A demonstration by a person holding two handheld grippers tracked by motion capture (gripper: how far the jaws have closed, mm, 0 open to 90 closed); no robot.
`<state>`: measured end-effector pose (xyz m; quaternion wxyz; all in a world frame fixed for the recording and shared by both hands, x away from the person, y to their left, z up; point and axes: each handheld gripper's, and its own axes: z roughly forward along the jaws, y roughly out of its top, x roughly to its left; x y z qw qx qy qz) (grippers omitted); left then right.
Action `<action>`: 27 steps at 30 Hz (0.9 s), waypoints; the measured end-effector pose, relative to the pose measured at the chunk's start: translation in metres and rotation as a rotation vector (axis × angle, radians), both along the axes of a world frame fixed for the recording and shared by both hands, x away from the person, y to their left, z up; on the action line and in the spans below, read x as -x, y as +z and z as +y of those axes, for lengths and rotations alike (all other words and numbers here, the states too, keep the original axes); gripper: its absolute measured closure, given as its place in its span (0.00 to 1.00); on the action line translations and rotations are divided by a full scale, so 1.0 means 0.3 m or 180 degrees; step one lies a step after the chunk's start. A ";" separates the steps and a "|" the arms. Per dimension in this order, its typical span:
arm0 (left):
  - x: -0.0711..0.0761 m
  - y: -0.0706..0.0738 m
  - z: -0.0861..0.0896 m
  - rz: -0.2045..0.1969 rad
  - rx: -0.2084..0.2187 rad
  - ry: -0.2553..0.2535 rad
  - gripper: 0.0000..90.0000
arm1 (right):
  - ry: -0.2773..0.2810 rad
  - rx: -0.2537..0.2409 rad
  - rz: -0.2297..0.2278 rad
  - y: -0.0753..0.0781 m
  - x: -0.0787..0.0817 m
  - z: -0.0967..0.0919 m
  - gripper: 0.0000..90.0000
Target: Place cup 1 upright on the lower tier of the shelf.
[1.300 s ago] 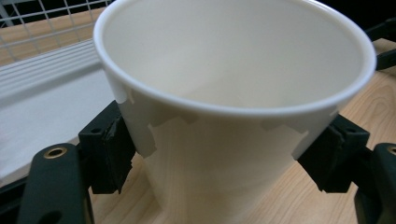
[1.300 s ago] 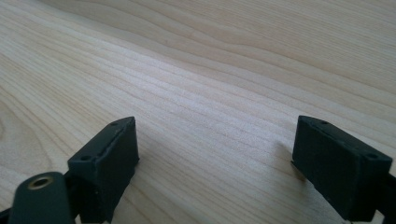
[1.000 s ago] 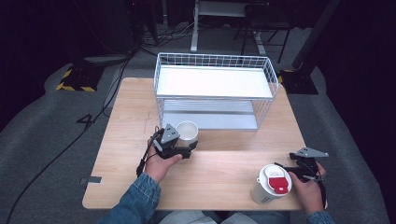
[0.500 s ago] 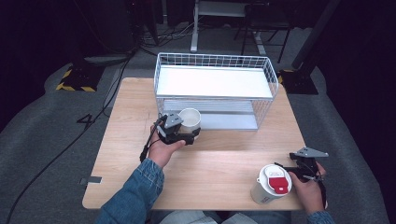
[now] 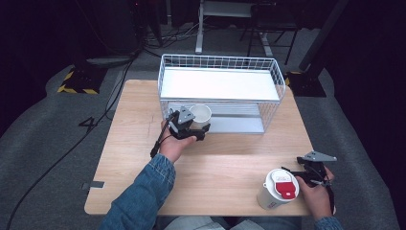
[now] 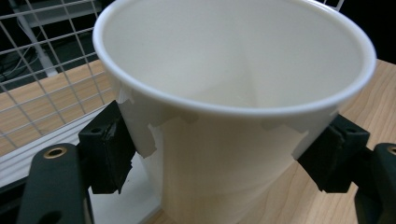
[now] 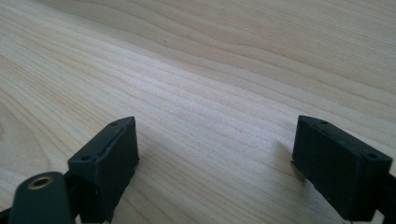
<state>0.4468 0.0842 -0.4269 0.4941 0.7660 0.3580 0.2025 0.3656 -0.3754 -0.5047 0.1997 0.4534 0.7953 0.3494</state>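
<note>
Gripping a white paper cup (image 6: 224, 116) on both sides, the left tongs (image 5: 187, 125) are being held shut on it at the front of the white wire basket (image 5: 218, 84), above the tabletop (image 5: 225, 158). The right tongs (image 7: 224, 158) are being held with a gap, nothing between them, beside a lidded white cup (image 5: 277, 189) near the tabletop's front edge.
</note>
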 end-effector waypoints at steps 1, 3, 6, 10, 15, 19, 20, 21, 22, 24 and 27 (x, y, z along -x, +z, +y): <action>0.000 0.000 0.000 0.0000 0.0000 0.0000 0.24 | 0.0000 0.0000 0.0000 0.000 0.000 0.000 0.16; -0.012 -0.006 -0.012 0.0043 0.0044 -0.0002 0.24 | 0.0000 0.0000 0.0000 0.000 0.000 0.000 0.16; -0.027 -0.007 -0.024 0.0055 0.0045 -0.0026 0.24 | 0.0000 0.0000 0.0001 0.000 0.000 0.000 0.16; -0.048 -0.008 -0.045 0.0045 0.0059 -0.0006 0.24 | 0.0000 0.0000 0.0000 0.000 0.000 0.000 0.16; -0.087 -0.035 -0.061 -0.0084 0.0085 0.0025 0.24 | 0.0001 0.0000 0.0000 0.000 0.000 0.000 0.16; -0.120 -0.067 -0.078 -0.0051 0.0067 0.0109 0.24 | -0.0001 0.0001 -0.0001 0.000 0.000 0.000 0.16; -0.120 -0.067 -0.078 -0.0051 0.0067 0.0109 0.24 | -0.0001 0.0001 -0.0001 0.000 0.000 0.000 0.16; -0.127 -0.074 -0.080 -0.0060 0.0058 0.0110 0.24 | -0.0001 0.0000 -0.0001 0.000 0.000 0.000 0.16; -0.132 -0.081 -0.082 -0.0068 0.0062 0.0121 0.24 | -0.0003 -0.0003 -0.0002 0.000 0.000 0.000 0.16; -0.143 -0.093 -0.086 -0.0082 0.0109 0.0137 0.24 | -0.0002 -0.0002 -0.0004 0.000 0.000 0.000 0.16; -0.155 -0.112 -0.100 -0.0225 0.0145 0.0199 0.24 | -0.0005 -0.0002 -0.0002 0.000 0.000 0.000 0.16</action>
